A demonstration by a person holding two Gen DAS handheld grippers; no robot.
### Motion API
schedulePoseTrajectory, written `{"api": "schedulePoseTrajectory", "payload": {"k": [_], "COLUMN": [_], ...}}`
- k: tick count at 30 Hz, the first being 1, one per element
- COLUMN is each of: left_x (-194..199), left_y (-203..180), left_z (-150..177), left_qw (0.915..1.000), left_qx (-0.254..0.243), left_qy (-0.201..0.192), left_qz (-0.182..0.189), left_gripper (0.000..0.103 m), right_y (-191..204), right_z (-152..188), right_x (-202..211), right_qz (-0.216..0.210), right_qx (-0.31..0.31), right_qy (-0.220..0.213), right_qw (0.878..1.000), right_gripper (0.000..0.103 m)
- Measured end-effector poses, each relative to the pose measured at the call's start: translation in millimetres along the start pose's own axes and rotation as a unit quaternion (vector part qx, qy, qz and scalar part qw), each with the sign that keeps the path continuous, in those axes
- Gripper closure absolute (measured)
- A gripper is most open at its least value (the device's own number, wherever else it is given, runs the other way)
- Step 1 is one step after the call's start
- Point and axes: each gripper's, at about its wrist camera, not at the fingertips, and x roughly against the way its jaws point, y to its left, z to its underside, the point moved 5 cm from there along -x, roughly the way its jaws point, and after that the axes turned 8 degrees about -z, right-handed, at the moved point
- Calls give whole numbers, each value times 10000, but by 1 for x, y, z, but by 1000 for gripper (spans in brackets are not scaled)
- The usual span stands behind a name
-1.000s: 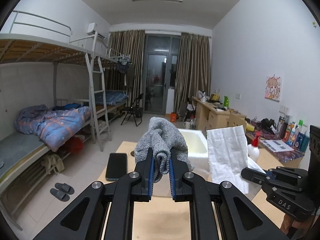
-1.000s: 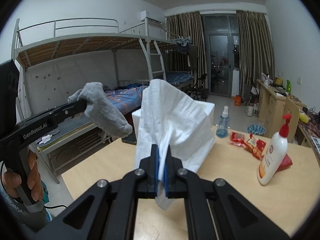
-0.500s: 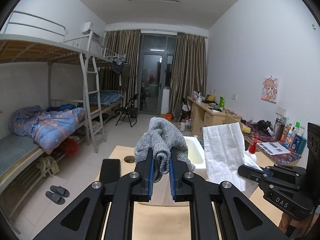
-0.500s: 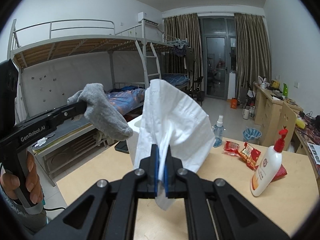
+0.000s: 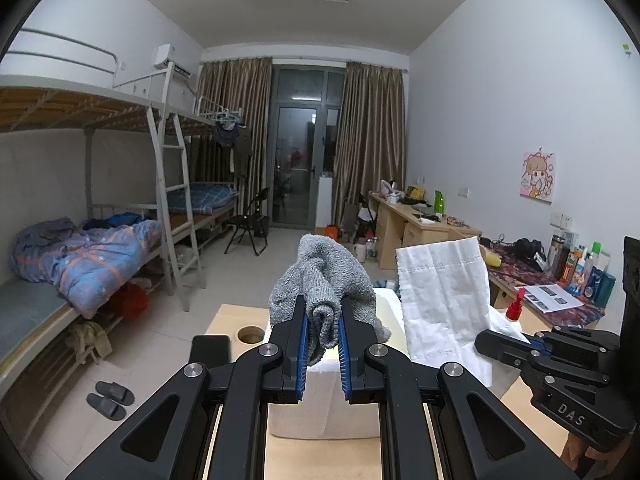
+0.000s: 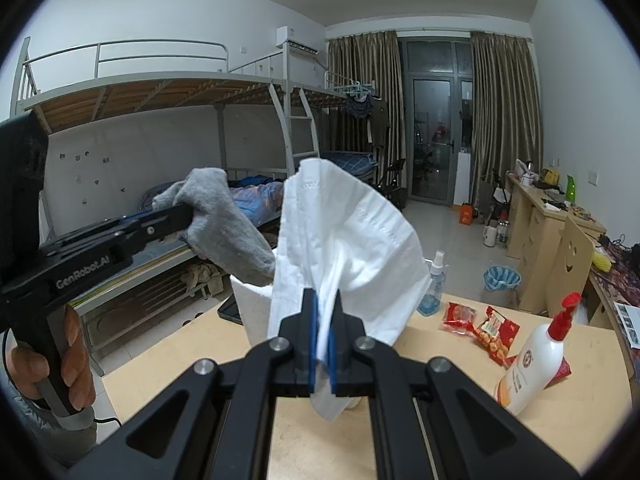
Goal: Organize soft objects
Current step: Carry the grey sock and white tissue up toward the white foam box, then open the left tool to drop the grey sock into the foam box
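Gripping a grey sock [image 5: 320,280] in the left tongs [image 5: 322,344] and a white tissue [image 6: 344,240] in the right tongs [image 6: 323,332], both above the white box [image 5: 384,304]; releasing squarely over its opening looks wisest.

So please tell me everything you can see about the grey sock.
The grey sock is knitted, soft and bunched. The left gripper is shut on a fold of it, blue pads pressing both sides. It is off the table, above the white foam box. In the right wrist view one end droops beside the white tissue.
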Motion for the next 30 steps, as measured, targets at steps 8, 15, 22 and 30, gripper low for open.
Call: {"api": "schedulePoseTrajectory", "payload": {"k": [8,15,22,30], "left_x": [-42,-74,-100,-130], "left_y": [-2,-8,-14,-16], "left_z": [-1,1,5,15], "left_qw": [9997,9993,9985,9967], "left_qx": [37,-57,-162,-257], "left_qy": [206,369,498,749], "left_qz": [100,85,167,181], "left_gripper": [89,89,89,89], "right_y": [-8,-11,-18,-30], "right_z": [-2,1,3,5], "right_x": [-9,-16,-17,-19], "right_qz": [7,33,111,176], "right_qx": [-69,-101,-208,-312], "right_qy": [-32,-12,-19,8], "right_qw": [10000,9999,9997,9994], "right_gripper": [96,96,96,96]}}
